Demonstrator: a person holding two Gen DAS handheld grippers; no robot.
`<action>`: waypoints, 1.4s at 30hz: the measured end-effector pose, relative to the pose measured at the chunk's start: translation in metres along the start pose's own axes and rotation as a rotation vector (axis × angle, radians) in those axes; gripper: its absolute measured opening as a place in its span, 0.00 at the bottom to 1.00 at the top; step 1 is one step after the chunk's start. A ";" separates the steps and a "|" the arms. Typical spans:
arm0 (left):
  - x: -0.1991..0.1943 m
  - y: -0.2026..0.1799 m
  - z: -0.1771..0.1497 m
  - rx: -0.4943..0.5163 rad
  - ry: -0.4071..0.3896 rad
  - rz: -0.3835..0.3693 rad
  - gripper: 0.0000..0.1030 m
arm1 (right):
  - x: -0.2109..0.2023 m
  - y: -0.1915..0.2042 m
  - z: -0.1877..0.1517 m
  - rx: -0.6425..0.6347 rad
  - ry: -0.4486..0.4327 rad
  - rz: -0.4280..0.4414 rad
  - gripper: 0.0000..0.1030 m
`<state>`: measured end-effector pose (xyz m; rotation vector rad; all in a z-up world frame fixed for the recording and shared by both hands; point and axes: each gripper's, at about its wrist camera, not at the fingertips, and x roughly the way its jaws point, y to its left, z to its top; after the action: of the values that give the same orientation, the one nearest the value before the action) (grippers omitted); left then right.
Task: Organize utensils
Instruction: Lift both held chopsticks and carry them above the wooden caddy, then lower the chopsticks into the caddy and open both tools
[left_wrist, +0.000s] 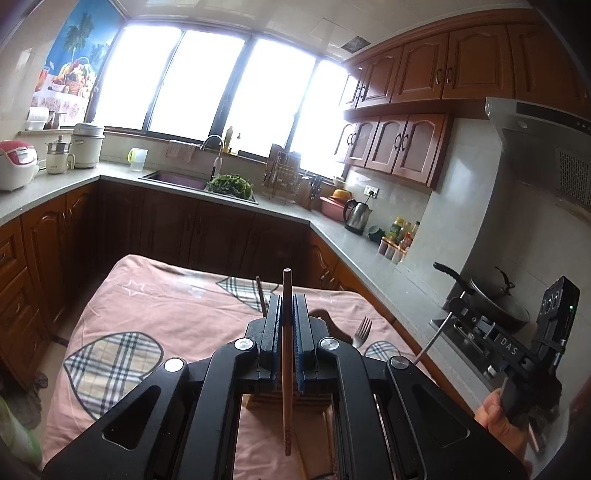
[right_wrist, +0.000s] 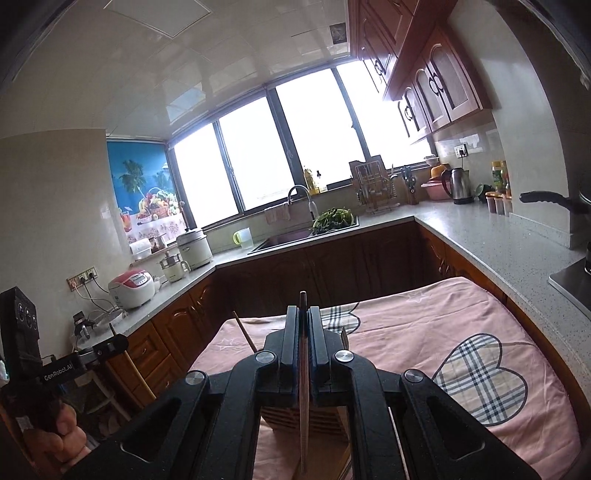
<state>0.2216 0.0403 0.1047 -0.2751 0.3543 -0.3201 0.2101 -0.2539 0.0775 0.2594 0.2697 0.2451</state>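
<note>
My left gripper is shut on a light wooden chopstick that runs up between its fingers and past their tips. My right gripper is shut on a slim dark chopstick, held the same way. Under both grippers stands a slatted wooden utensil holder, partly hidden, on a pink cloth-covered table. Another dark chopstick sticks up behind my left fingers. A metal fork shows just right of them. The right gripper appears at the right of the left wrist view, a hand on its handle.
A grey L-shaped counter wraps around the table, with a sink, kettle, seasoning bottles and a rice cooker. A wok sits on the stove at right. Dark wooden cabinets stand close behind the table.
</note>
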 end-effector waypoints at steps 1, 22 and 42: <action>0.002 0.000 0.006 -0.004 -0.016 -0.002 0.05 | 0.003 0.000 0.005 -0.003 -0.011 -0.002 0.04; 0.110 0.025 0.003 -0.081 -0.074 0.088 0.05 | 0.089 -0.021 -0.006 -0.017 -0.025 -0.053 0.04; 0.151 0.019 -0.036 -0.020 0.082 0.099 0.07 | 0.104 -0.035 -0.032 0.009 0.077 -0.063 0.05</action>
<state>0.3472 -0.0028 0.0222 -0.2631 0.4504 -0.2305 0.3051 -0.2510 0.0139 0.2498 0.3551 0.1917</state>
